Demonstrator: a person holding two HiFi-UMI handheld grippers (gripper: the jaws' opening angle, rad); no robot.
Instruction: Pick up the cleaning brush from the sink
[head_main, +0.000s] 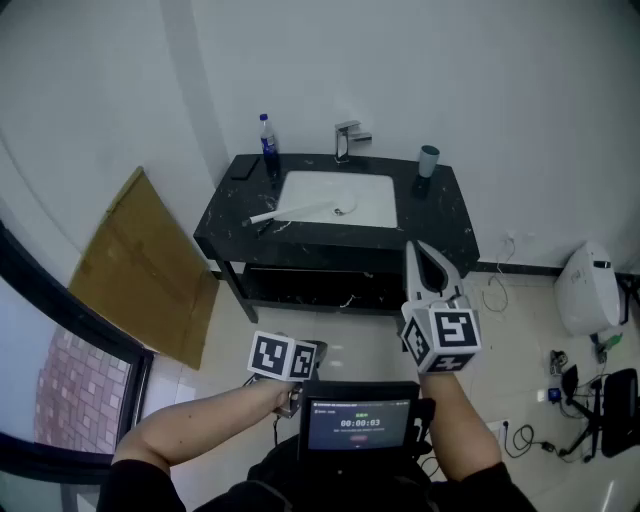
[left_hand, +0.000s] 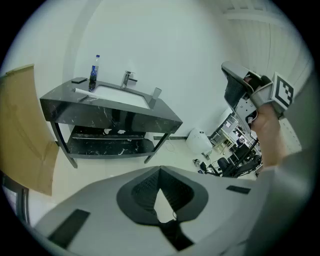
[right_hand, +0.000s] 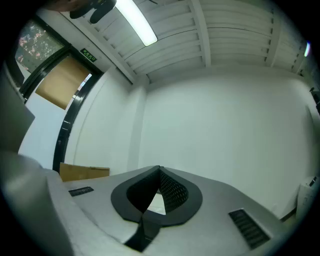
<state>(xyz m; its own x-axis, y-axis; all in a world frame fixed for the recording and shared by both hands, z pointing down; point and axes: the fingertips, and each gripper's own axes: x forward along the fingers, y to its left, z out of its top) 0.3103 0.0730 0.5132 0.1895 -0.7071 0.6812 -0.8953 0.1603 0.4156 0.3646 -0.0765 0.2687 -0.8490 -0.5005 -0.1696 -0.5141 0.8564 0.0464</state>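
The cleaning brush (head_main: 292, 210) has a long white handle. It lies across the left rim of the white sink (head_main: 365, 198), which is set in a black marble counter (head_main: 450, 215). In the left gripper view the brush (left_hand: 83, 91) is a small white bar on the far counter. Both grippers hang well short of the counter, over the floor. My left gripper (head_main: 316, 350) is shut and empty, tilted down. My right gripper (head_main: 417, 248) is shut and empty too, and points up at the wall. The jaw tips (left_hand: 160, 169) (right_hand: 160, 169) meet in each gripper view.
On the counter stand a blue bottle (head_main: 268, 141), a faucet (head_main: 347, 140), a grey-green cup (head_main: 428, 160) and a dark flat item (head_main: 243, 170). A cardboard sheet (head_main: 140, 270) leans on the left wall. A white appliance (head_main: 590, 290) and cables lie on the floor at right.
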